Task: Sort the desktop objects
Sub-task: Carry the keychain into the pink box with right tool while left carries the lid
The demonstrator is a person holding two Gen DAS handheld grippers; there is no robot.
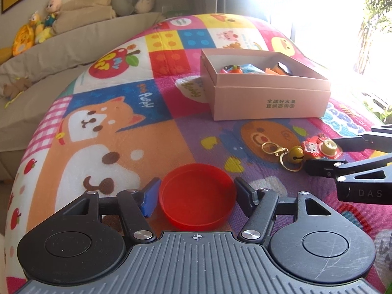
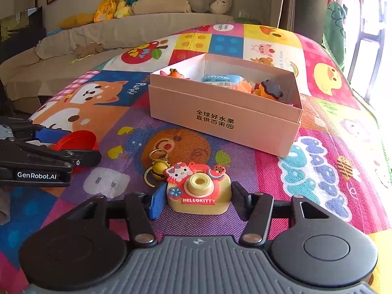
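A red round lid (image 1: 197, 194) lies on the patterned mat between the fingers of my left gripper (image 1: 196, 192); the jaws sit at its two sides, touching or nearly so. It also shows in the right wrist view (image 2: 77, 140). A Hello Kitty camera keychain (image 2: 199, 189) with a gold bell and clasp (image 2: 156, 166) lies between the fingers of my right gripper (image 2: 197, 199), which are close on each side with small gaps. The keychain also shows in the left wrist view (image 1: 319, 149). A pink cardboard box (image 2: 220, 112) holding several small toys stands beyond.
The colourful cartoon play mat (image 2: 318, 171) covers the surface. A beige sofa (image 2: 98, 36) with plush toys and cushions runs along the back left. A bright window (image 1: 318, 12) is at the right. The pink box also shows in the left wrist view (image 1: 269, 98).
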